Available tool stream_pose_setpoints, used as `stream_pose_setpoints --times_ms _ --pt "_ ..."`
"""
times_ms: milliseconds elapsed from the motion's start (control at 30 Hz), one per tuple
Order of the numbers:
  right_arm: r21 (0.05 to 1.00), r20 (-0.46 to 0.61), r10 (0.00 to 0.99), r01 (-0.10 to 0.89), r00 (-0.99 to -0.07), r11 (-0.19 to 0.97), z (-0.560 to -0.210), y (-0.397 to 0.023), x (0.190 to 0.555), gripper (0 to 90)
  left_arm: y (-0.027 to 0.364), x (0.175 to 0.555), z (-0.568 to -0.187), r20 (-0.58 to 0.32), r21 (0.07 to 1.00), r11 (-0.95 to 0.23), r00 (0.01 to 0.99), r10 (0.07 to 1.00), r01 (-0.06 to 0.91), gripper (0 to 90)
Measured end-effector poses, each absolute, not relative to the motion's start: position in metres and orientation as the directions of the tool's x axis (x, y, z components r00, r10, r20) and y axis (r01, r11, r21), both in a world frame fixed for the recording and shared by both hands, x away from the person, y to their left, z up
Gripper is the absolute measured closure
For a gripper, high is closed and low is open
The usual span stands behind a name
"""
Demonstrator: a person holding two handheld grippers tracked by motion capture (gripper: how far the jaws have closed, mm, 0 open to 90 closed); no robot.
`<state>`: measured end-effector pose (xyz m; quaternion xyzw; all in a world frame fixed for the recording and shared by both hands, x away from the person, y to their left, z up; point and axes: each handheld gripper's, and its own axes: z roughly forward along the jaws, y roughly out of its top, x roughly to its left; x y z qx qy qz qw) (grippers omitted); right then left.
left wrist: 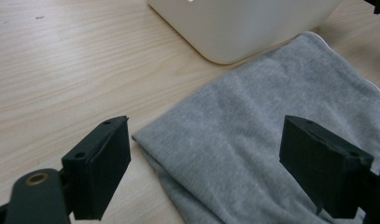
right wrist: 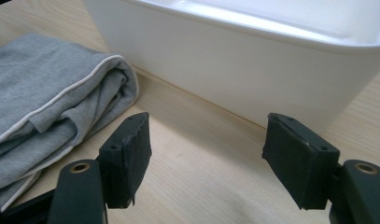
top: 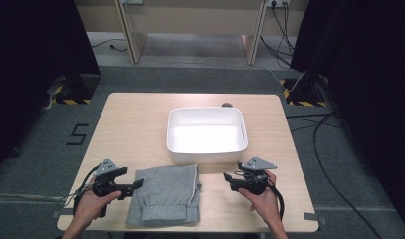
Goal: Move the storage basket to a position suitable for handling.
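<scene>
Table (top: 135,119) of pale wood, seen from the high view, with a white tub (top: 207,134) sitting just right of centre toward the far side. Folded grey cloth (top: 166,194) lies at the near edge, its far end right up against the tub's near wall, whether touching or a hair apart is hard to call.

Left gripper (top: 138,183) is held in the person's left hand (top: 90,205) just left of the cloth, jaws pointing right at it. Right gripper (top: 226,176) sits in the right hand (top: 262,201), near the tub's near right corner, jaws pointing left toward the cloth.

Left gripper view gives what the high view can't: both jaws spread wide, nothing between them, the cloth's (left wrist: 253,140) folded corner lying on the wood below, and the tub's (left wrist: 243,28) rounded corner beyond. Bare wood shows between cloth edge and left jaw.

Right gripper view, now: jaws wide apart here too, empty, bare table (right wrist: 201,163) under the gap. It picks out white piping along the cloth's (right wrist: 43,102) edge and stacked layers at the fold, plus the tub's (right wrist: 234,70) wall and rim close ahead.
</scene>
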<state>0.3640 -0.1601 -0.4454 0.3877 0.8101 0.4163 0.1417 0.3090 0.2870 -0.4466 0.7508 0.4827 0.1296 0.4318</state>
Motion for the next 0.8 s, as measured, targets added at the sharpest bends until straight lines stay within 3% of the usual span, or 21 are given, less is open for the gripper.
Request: stream_pose_setpoints --times_ms 433,667,700,800 --pt "0.788 0.105 0.696 0.487 -0.711 0.378 -0.445 -0.137 0.367 32.5 0.267 0.272 -0.462 -0.289 0.740 -0.151 0.512 0.809 0.656 15.3" --pt "0.785 0.102 0.686 0.482 -0.721 0.389 -0.448 -0.134 0.367 33.0 0.254 0.260 -0.462 -0.214 0.743 -0.183 0.488 0.846 0.644 15.2" --pt "0.784 0.104 0.687 0.484 -0.719 0.388 -0.448 -0.135 0.365 33.1 0.250 0.256 -0.463 -0.169 0.742 -0.212 0.484 0.859 0.636 15.1" --pt "0.788 0.106 0.688 0.482 -0.718 0.382 -0.447 -0.137 0.364 33.2 0.245 0.251 -0.465 -0.194 0.739 -0.198 0.485 0.853 0.644 15.1"
